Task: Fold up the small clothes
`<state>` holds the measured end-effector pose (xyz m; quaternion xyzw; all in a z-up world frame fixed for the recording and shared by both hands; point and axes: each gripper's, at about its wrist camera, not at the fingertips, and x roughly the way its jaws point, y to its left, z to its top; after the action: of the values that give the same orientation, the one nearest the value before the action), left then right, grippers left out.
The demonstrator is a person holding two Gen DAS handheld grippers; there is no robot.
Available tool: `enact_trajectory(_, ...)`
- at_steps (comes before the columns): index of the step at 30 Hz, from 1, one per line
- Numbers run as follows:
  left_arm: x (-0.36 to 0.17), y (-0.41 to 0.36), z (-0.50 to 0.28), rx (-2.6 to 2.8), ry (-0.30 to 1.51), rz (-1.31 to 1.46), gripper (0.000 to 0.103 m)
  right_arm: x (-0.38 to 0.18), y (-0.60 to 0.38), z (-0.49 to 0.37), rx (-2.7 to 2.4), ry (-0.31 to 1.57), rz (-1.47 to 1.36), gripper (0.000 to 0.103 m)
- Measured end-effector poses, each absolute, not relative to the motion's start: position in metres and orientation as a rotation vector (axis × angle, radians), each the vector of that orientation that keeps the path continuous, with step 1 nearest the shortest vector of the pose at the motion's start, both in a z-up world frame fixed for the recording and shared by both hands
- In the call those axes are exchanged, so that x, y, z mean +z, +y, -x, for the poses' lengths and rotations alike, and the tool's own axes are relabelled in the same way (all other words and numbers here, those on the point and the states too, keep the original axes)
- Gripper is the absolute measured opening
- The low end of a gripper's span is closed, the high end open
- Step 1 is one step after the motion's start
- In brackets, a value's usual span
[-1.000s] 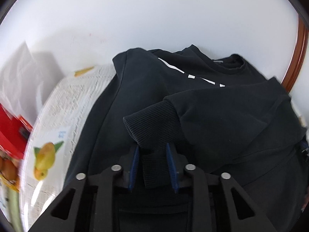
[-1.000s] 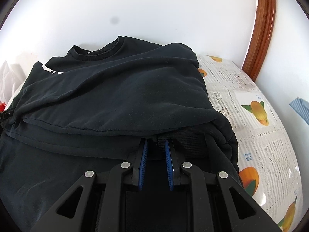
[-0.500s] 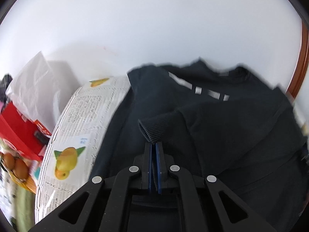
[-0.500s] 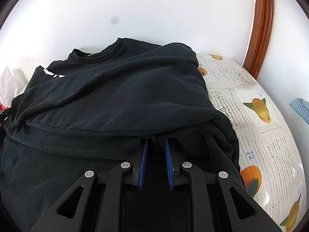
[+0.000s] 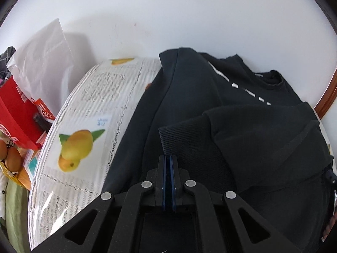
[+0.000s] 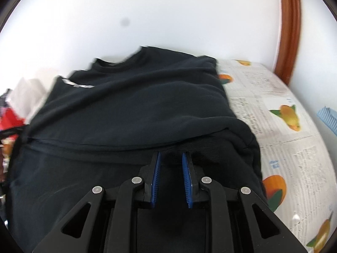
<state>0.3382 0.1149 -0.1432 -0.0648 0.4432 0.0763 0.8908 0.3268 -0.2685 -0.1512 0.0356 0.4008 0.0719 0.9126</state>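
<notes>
Straight ahead of your left gripper [image 5: 167, 158], its jaws pressed together on the ribbed cuff [image 5: 181, 139], the sleeve runs right across the black sweatshirt [image 6: 134, 109] on the fruit-print tablecloth [image 6: 273, 105]. Your right gripper [image 6: 170, 158], jaws slightly spread and just opening, rests at the near hem, gripping nothing.

Black sweatshirt [image 6: 130, 113] lies partly folded on the fruit-printed bench cover, collar at the far side; a ribbed cuff [image 5: 179, 141] rests on its near left part
</notes>
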Motion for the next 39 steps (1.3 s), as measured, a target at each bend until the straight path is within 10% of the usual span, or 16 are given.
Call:
enact_trajectory(12, -0.147, 0.104, -0.311, 0.165, 0.916, 0.027, 0.016, -0.137, -0.271, -0.321, 0.147, 0.718, -0.097, 0.025)
enact_trajectory(17, -0.142, 0.102, -0.291, 0.173, 0.907, 0.009, 0.045, -0.160, -0.281, -0.341, 0.054, 0.848, -0.097, 0.028)
enact_trajectory(20, -0.139, 0.106, -0.273, 0.162, 0.899, 0.027, 0.046, -0.158, -0.282, -0.339, 0.035, 0.837, -0.096, 0.044)
enact_trajectory(39, -0.141, 0.116, -0.192, 0.145, 0.877, 0.074, 0.047, -0.137, -0.289, -0.276, -0.079, 0.849, -0.032, 0.059)
